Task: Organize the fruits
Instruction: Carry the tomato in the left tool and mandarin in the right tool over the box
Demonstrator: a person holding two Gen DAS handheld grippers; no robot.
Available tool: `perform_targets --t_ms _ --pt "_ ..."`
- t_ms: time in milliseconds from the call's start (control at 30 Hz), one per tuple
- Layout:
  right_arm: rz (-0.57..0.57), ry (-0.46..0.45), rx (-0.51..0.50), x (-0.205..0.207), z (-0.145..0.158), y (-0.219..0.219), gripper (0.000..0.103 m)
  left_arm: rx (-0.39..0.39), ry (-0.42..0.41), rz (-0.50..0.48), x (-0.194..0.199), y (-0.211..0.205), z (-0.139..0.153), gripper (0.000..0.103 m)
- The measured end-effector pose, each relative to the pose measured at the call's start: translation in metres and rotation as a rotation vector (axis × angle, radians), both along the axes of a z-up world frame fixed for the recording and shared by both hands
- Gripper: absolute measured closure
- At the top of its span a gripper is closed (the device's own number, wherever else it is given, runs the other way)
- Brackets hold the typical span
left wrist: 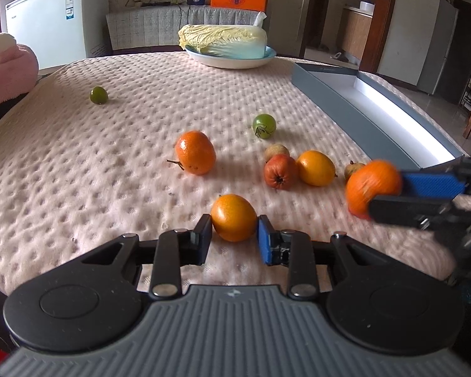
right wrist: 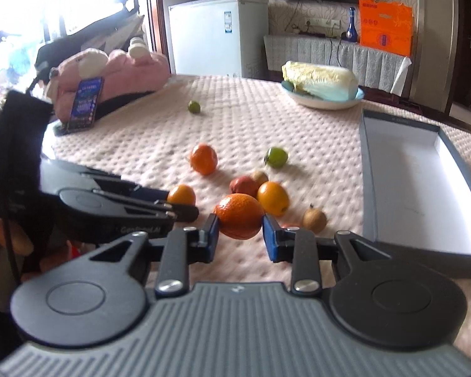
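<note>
I saw soft daylight in both views. The window was blown out white, top left on the right wrist. That view was smeared by motion blur. Straight lines curved near the fisheye edges.

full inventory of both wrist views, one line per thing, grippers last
orange: 1, orange, loose mid-table
held oranges: 2, orange, one in each tongs
yellow fruit: 1, beside red fruit
red fruit: 1, red, in the cluster
brown fruits: 2, tan, cluster edges
green fruits: 2, one mid-table, one far left
box: 1, grey, white inside, no fruit, right
cabbage: 1, pale, on far plate
phone: 1, leaning on pink plush
left tongs: shut on an orange
right tongs: shut on an orange
</note>
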State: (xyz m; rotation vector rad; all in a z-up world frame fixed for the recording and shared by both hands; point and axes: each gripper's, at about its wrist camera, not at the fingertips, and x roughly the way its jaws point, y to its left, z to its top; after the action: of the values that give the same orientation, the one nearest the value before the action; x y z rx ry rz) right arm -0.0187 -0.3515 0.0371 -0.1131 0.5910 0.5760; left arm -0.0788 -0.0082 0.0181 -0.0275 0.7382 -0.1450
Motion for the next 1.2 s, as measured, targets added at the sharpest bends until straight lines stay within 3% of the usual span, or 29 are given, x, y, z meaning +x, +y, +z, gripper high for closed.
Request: perform_targets --t_ms 233,567,667,733,867,1200 --pt "0.082 -0.03 0.091 0.019 0.019 -0.031 0.069 0.01 -0.012 0.017 -0.002 -0.001 0.006 0.067" --pt "0.071 -0.046 0.158 0.017 0.025 -0.042 0.069 -0.023 -0.051 0.011 -0.001 -0.009 0.034 0.067" --pt "0.076 -0.061 0.189 0.018 0.029 -0.041 0.069 0.021 -0.065 -0.009 0.009 -0.016 0.044 0.067" --pt "0.065 -0.071 0.203 0.019 0.03 -0.04 0.069 0.039 -0.079 -0.016 0.017 -0.02 0.052 0.067" --pt "0.025 -0.093 0.236 0.021 0.034 -0.045 0.069 0.0 -0.099 -0.018 0.03 -0.026 0.062 0.067" --pt "-0.03 -0.096 0.22 0.021 0.031 -0.052 0.069 0.0 -0.094 -0.021 0.036 -0.029 0.055 0.067"
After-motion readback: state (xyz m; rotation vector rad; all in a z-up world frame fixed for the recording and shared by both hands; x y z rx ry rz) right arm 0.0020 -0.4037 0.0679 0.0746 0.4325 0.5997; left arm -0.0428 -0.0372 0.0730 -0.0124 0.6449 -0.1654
